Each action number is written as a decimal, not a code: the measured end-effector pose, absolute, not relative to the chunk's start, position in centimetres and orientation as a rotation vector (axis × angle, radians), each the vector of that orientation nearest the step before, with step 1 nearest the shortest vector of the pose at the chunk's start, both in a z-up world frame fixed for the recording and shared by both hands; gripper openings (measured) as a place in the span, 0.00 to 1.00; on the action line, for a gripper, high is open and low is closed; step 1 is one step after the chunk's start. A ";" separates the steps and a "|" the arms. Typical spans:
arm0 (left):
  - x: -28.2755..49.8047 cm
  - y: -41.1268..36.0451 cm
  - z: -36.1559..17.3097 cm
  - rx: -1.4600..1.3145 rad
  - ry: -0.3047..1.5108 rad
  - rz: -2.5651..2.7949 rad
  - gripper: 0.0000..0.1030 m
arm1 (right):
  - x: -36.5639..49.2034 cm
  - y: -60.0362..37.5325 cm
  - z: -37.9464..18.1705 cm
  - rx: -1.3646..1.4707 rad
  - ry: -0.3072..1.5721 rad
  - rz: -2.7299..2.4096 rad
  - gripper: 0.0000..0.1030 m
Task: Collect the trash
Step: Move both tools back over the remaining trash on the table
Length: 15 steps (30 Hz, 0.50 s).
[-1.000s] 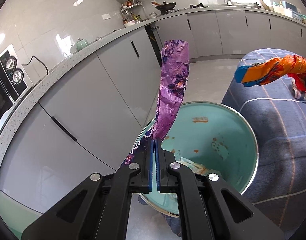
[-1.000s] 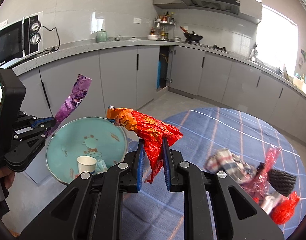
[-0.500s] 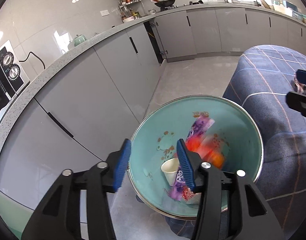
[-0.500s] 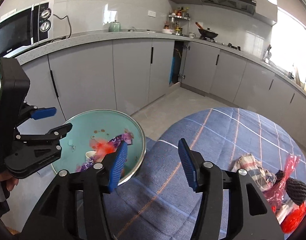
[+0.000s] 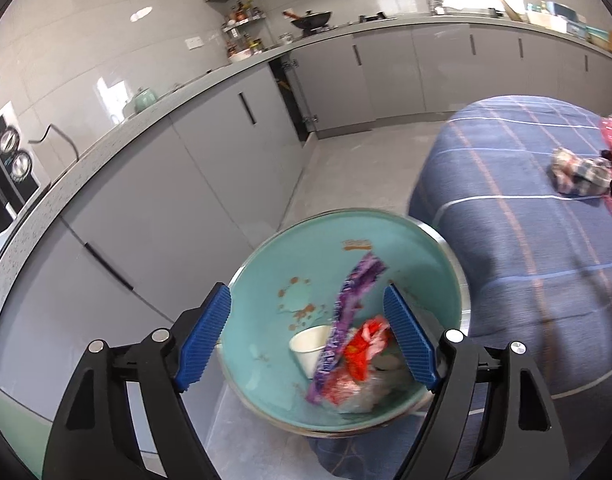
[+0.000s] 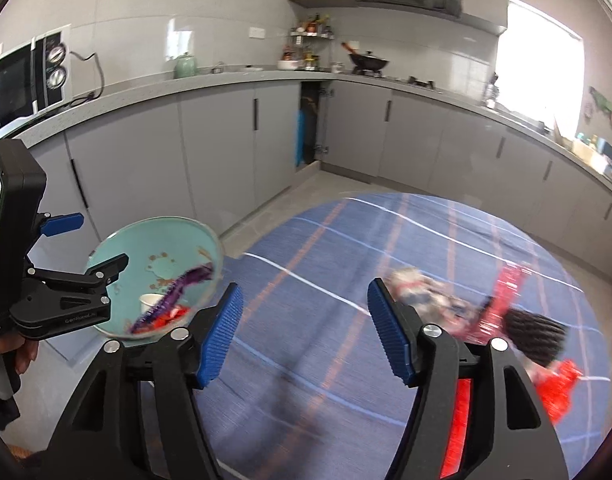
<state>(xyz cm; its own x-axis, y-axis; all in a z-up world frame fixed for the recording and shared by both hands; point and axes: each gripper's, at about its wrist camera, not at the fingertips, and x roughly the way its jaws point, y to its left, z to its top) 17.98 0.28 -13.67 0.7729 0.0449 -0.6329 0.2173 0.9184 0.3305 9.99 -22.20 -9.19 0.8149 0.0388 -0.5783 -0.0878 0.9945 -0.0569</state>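
Observation:
A teal bin stands on the floor beside the table. Inside it lie a purple wrapper, a red-orange wrapper and a white paper cup. My left gripper hangs over the bin, its jaws opening with nothing held. My right gripper is over the blue checked tablecloth, jaws opening and empty. On the table to the right lie a crumpled checked wrapper, a red wrapper and a dark netted object.
Grey kitchen cabinets run along the wall behind the bin, with one door ajar. A microwave sits on the counter at left. A hand holds the left gripper's handle. Bare tiled floor lies between cabinets and table.
Both grippers let go of their wrappers, which dropped into the bin, and the jaws spread wide. The right gripper swung right, over the table toward the remaining trash.

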 end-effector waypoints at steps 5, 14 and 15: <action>16.8 -3.0 -13.2 0.419 0.665 -0.158 0.82 | 7.1 -25.8 -8.7 -0.081 0.608 -0.011 0.67; 14.7 -10.0 -12.6 0.470 0.620 -0.275 0.87 | 2.6 -32.4 -10.2 -0.045 0.626 -0.162 0.71; 14.4 -10.9 -12.6 0.476 0.615 -0.287 0.88 | 2.3 -32.9 -10.4 -0.041 0.628 -0.174 0.71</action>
<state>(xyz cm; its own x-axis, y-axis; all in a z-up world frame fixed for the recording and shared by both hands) 14.37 -10.88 -12.60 0.7823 -0.1170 -0.6119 0.3938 0.8539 0.3402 2.34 -32.93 -10.42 0.7949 -0.1747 -0.5810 0.1499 0.9845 -0.0910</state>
